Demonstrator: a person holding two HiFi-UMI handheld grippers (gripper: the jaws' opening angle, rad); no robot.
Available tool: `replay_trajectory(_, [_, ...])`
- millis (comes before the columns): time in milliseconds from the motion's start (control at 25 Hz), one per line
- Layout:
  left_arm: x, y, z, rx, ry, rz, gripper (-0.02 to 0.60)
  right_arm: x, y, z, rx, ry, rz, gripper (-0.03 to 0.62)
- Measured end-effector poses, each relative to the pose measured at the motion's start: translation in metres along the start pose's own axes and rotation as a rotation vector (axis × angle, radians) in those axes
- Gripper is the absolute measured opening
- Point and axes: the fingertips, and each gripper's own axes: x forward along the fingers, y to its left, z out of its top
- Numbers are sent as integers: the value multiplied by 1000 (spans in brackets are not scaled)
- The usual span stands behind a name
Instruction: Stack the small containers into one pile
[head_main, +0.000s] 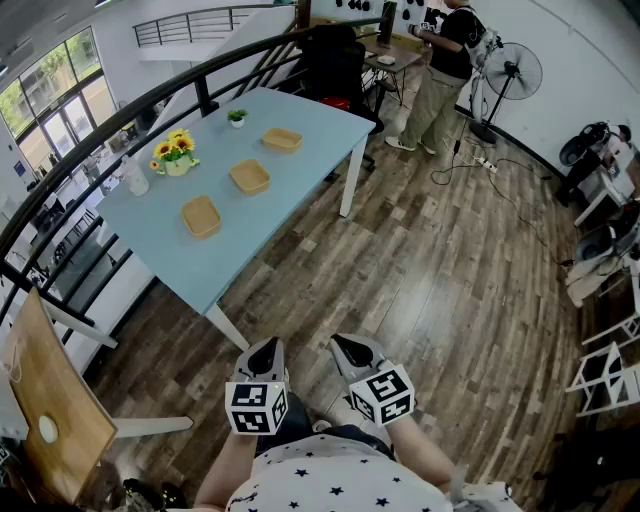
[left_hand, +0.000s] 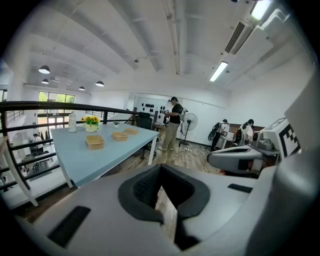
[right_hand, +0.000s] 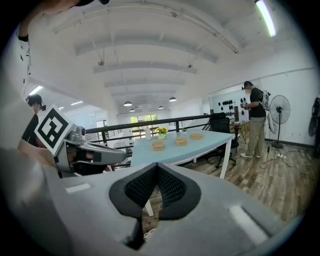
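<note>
While held low before the person, the left gripper and right gripper are both pressed together, empty. Well ahead and leftward, three small containers sit apart along the bench.

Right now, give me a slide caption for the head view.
Left gripper and right gripper shut, empty, short of the blue table; three small containers lie apart, unstacked.
</note>
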Motion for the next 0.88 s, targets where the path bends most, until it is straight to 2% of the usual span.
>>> replay_trajectory(240, [-46, -16, -8, -34, -32, -32, 3, -42, 25, -9, -9, -15, -42, 5])
replay_trajectory(480, [-70, -21, -7, -23, -71, -28, 3, -66, 31, -9, 10, -63, -87, 5])
replay_trajectory(880, [-82, -29, -17, -23, -76, 0, 3, -75, 40, -14, 8, -71, -50, 5])
